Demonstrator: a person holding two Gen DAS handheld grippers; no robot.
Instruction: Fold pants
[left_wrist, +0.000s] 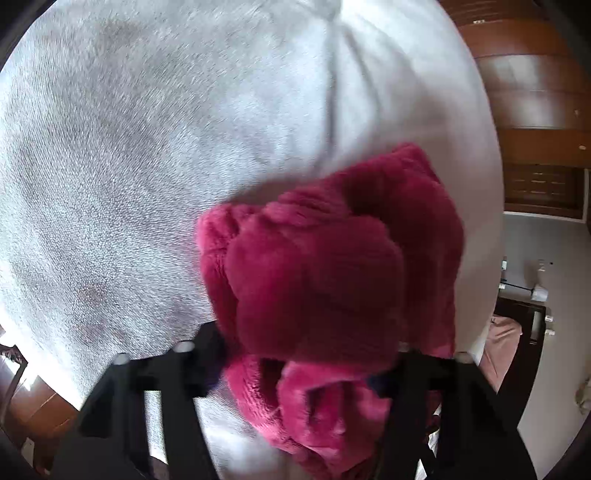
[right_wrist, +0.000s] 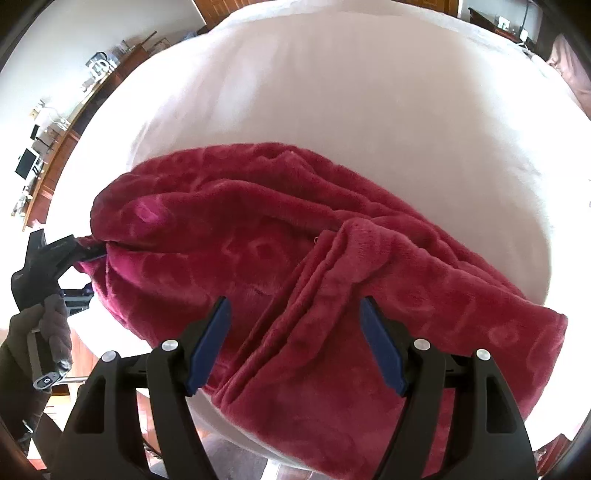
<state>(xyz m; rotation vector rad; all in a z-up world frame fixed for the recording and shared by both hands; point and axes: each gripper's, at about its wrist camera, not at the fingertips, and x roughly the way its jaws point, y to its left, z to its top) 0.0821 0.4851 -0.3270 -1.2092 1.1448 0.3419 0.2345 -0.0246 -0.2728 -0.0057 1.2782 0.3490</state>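
Note:
Dark pink fleece pants (right_wrist: 295, 258) lie bunched on a white bed (right_wrist: 351, 92). My right gripper (right_wrist: 295, 317) is open, its blue-padded fingers (right_wrist: 207, 347) just above the pants' middle fold near the bed's front edge. My left gripper (right_wrist: 88, 251) shows at the left of the right wrist view, shut on the pants' left end. In the left wrist view the pants (left_wrist: 325, 280) bulge up between the left gripper's (left_wrist: 295, 369) black fingers (left_wrist: 192, 365) and hide the tips.
The white bed cover (left_wrist: 147, 166) fills most of both views. Wooden wardrobe doors (left_wrist: 532, 103) stand at the right of the left wrist view. A long wooden shelf (right_wrist: 62, 136) with small devices runs along the wall at the left.

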